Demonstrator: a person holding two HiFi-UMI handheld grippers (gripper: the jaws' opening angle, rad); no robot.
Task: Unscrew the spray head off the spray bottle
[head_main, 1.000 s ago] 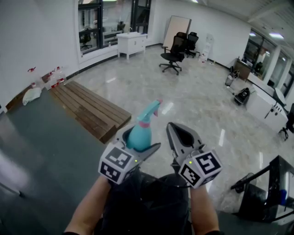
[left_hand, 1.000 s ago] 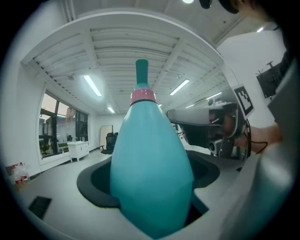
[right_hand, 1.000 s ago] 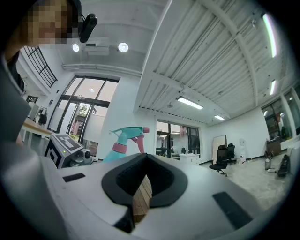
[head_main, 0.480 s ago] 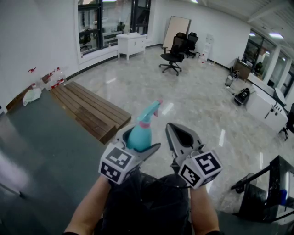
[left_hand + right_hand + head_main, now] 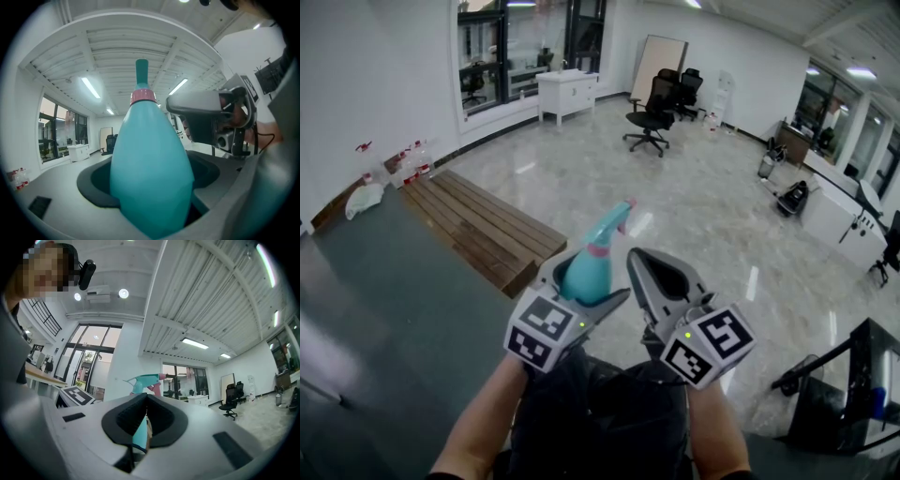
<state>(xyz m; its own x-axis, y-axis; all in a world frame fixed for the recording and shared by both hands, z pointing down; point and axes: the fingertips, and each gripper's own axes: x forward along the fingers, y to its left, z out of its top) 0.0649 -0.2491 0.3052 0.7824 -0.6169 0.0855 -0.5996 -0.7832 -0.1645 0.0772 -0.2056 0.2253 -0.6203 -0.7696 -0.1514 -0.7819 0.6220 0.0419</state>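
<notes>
A teal spray bottle (image 5: 584, 272) with a pink collar (image 5: 598, 250) and a teal spray head (image 5: 614, 218) points up and away from me. My left gripper (image 5: 586, 287) is shut on its wide body, which fills the left gripper view (image 5: 150, 173). My right gripper (image 5: 639, 259) hangs just right of the bottle, shut, with nothing between its fingers. The right gripper view looks over its closed jaws at the spray head (image 5: 144, 379) and its pink trigger (image 5: 155, 388); a strip of teal body shows through the gap. The left gripper view shows the right gripper (image 5: 206, 115) beside the bottle.
Both grippers are held in the air over a shiny tiled floor. A dark grey surface (image 5: 384, 291) lies at left with a low wooden pallet (image 5: 483, 225) beyond it. Office chairs (image 5: 654, 111) and a white cabinet (image 5: 567, 90) stand far off. A black stand (image 5: 839, 380) is at lower right.
My right gripper has edged left and slightly up, closer to the bottle. The left gripper and bottle have stayed where they were.
</notes>
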